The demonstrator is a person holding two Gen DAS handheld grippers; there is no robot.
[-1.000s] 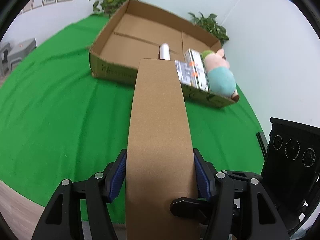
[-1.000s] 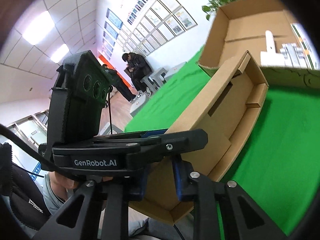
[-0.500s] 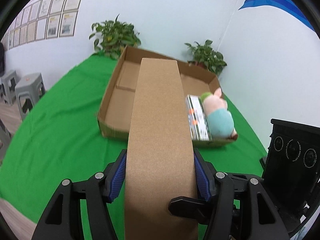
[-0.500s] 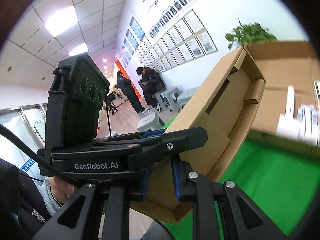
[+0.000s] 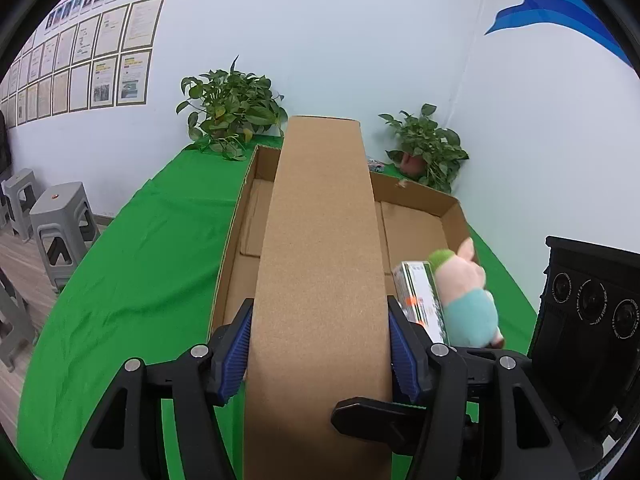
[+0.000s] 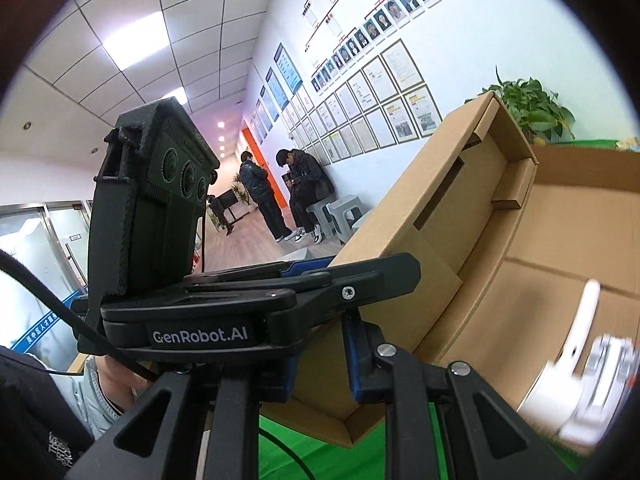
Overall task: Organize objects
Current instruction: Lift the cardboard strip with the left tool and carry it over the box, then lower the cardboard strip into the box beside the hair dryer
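1. Left gripper [image 5: 320, 344]: blue pads clamp the sides of a long brown cardboard lid [image 5: 320, 264], frame centre.
2. Behind it, an open shallow brown cardboard box [image 5: 416, 232] on green cloth [image 5: 140, 264].
3. Pink-and-teal plush pig [image 5: 468, 304], lower right.
4. Right gripper [image 6: 320, 356]: jaws narrow, pinching the lid's wall, lower centre.

White walls [image 5: 360, 60] hung with framed papers [image 5: 108, 72], potted plants [image 5: 230, 112], grey stools [image 5: 60, 224], ceiling light panels [image 6: 132, 40]
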